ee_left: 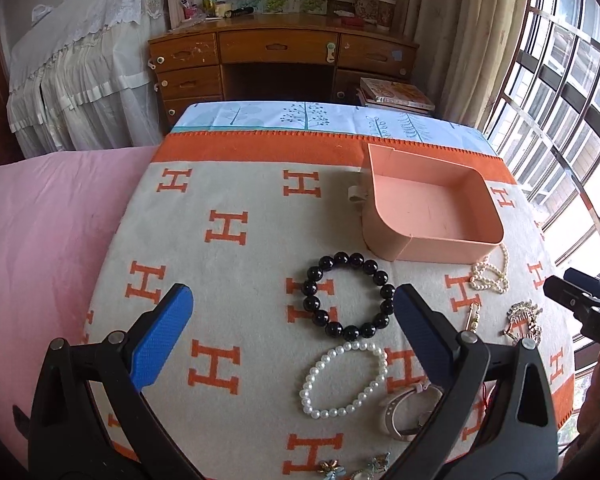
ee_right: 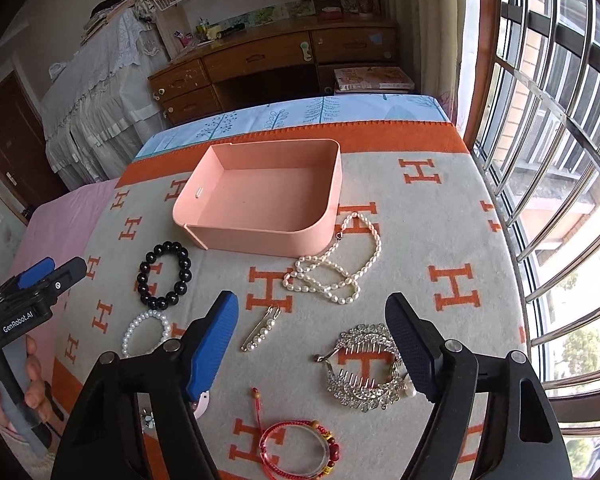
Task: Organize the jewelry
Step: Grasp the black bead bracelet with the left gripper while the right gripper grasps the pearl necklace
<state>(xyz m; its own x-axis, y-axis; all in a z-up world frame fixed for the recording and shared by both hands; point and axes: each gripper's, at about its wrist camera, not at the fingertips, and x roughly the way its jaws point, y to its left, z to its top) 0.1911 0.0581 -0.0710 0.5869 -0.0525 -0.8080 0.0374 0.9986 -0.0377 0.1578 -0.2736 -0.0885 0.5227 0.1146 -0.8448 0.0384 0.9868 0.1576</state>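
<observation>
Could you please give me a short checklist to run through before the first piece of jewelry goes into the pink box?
1. Pink box empty and open on top: ok.
2. Left hand-held gripper open, nothing between its jaws: ok.
3. Right hand-held gripper open, nothing held: ok.
4. Black bead bracelet lying apart from the white pearl bracelet: ok.
5. Pearl necklace clear of the box: not ok, one loop lies right against the box wall.
6. Rhinestone hair comb free of the right hand-held gripper's finger: cannot tell, the finger overlaps its edge.
</observation>
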